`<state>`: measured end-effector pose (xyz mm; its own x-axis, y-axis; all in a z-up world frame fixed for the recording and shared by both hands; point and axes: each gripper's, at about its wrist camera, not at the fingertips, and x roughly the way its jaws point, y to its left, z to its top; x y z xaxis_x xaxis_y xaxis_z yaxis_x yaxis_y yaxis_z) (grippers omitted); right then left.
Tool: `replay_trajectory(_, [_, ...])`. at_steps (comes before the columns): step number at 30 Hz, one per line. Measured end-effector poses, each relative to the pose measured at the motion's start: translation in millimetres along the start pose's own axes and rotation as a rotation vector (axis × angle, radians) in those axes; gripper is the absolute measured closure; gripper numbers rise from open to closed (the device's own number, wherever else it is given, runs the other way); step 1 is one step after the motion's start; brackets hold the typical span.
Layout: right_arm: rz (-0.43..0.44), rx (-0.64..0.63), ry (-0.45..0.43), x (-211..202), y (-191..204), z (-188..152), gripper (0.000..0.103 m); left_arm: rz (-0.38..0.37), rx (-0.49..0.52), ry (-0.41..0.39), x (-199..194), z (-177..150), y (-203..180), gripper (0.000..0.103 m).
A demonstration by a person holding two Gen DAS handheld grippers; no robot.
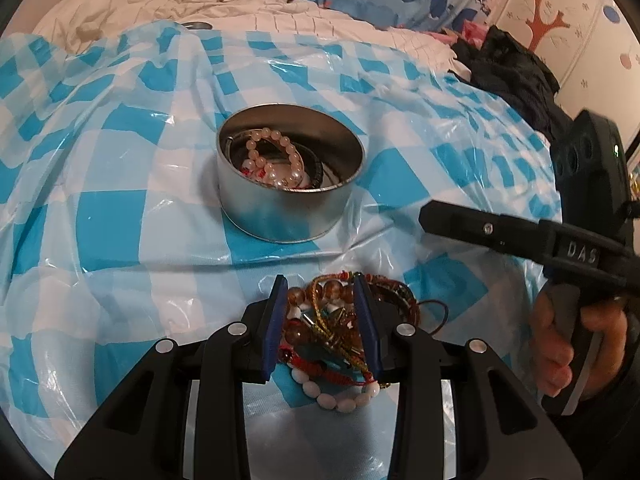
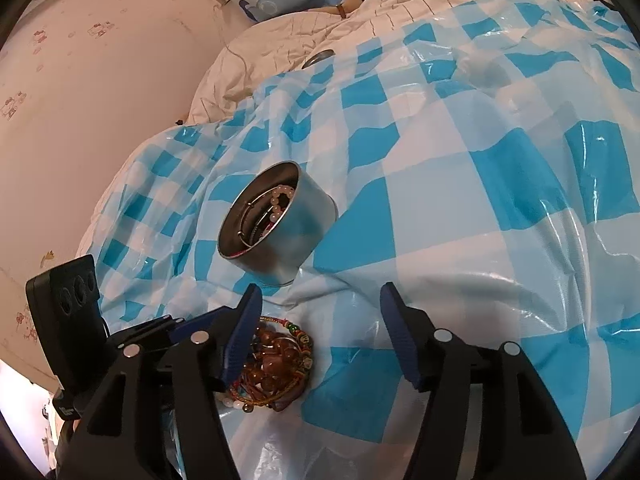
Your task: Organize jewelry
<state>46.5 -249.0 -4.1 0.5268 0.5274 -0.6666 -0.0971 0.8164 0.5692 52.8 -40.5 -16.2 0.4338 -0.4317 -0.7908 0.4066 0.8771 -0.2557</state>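
A heap of bracelets [image 1: 332, 320] lies on the blue-and-white checked plastic sheet [image 1: 120, 216], just in front of a round metal tin [image 1: 290, 176] that already holds a string of pale pink beads [image 1: 272, 156] and a thin metal bangle [image 2: 256, 216]. The heap is a tangle: amber-brown beads, red and multicoloured woven cords, and a white bead bracelet [image 1: 344, 396] trailing out at the near edge.

The left gripper [image 1: 320, 328] sits right over the heap, its two blue pads [image 1: 276, 328] standing on either side of the amber beads and cords. The jaws are partly closed and bracket the middle of the tangle; from this angle I cannot tell for sure whether the pads already press on the beads or only stand close beside them. The white bracelet lies outside the jaws, nearer the camera.

The right gripper [image 2: 320, 332] is empty and wide apart. The heap lies beside its left finger [image 2: 240, 336], not between the two, so it is off-line for a grasp. In the left wrist view it shows as a black finger held by a hand [image 1: 576, 344] over to the right.

The tin lies straight ahead of the left fingers, its opening facing up. So the left hand is the better placed: it probably needs to close, lift and carry forward over the rim. The loose strands may trail or snag the tin's edge.
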Motion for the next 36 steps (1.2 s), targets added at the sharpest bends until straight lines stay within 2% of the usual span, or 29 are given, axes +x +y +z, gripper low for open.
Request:
replay_trajectory(1, [0.001, 0.0, 0.001, 0, 0, 0, 0.042, 0.003, 0.006, 0.002, 1, 0, 0, 0.072])
replay_trajectory(5, [0.001, 0.0, 0.002, 1, 1, 0, 0.042, 0.018, 0.038, 0.011, 2, -1, -6, 0.097])
replay_trajectory(6, [0.001, 0.001, 0.002, 1, 1, 0, 0.041, 0.02, 0.053, 0.006, 1, -1, -8, 0.099])
replay_trajectory(9, [-0.002, 0.001, 0.001, 2, 1, -1, 0.04, -0.001, 0.059, -0.018, -7, 2, -10, 0.1])
replay_trajectory(14, [-0.003, 0.003, 0.0, 2, -1, -1, 0.039, -0.14, -0.049, -0.103, -34, 14, 9, 0.1])
replay_trajectory(17, [-0.003, -0.002, 0.004, 3, 0, -1, 0.039, -0.187, -0.118, -0.159, -51, 20, 27, 0.1])
replay_trajectory(24, [0.028, -0.078, 0.044, 17, 16, -5, 0.04, -0.177, -0.193, -0.221, -72, 24, 55, 0.1])
replay_trajectory(29, [0.038, -0.222, 0.09, 44, 45, -15, 0.04, -0.17, -0.215, -0.228, -76, 22, 63, 0.1])
replay_trajectory(30, [0.036, -0.248, 0.1, 47, 50, -17, 0.044, -0.17, -0.218, -0.232, -77, 22, 64, 0.1])
replay_trajectory(33, [-0.004, -0.344, 0.125, 60, 64, -27, 0.047, -0.171, -0.221, -0.24, -82, 21, 67, 0.1])
replay_trajectory(36, [-0.052, -0.378, 0.136, 68, 66, -31, 0.053, -0.171, -0.226, -0.243, -84, 18, 68, 0.1])
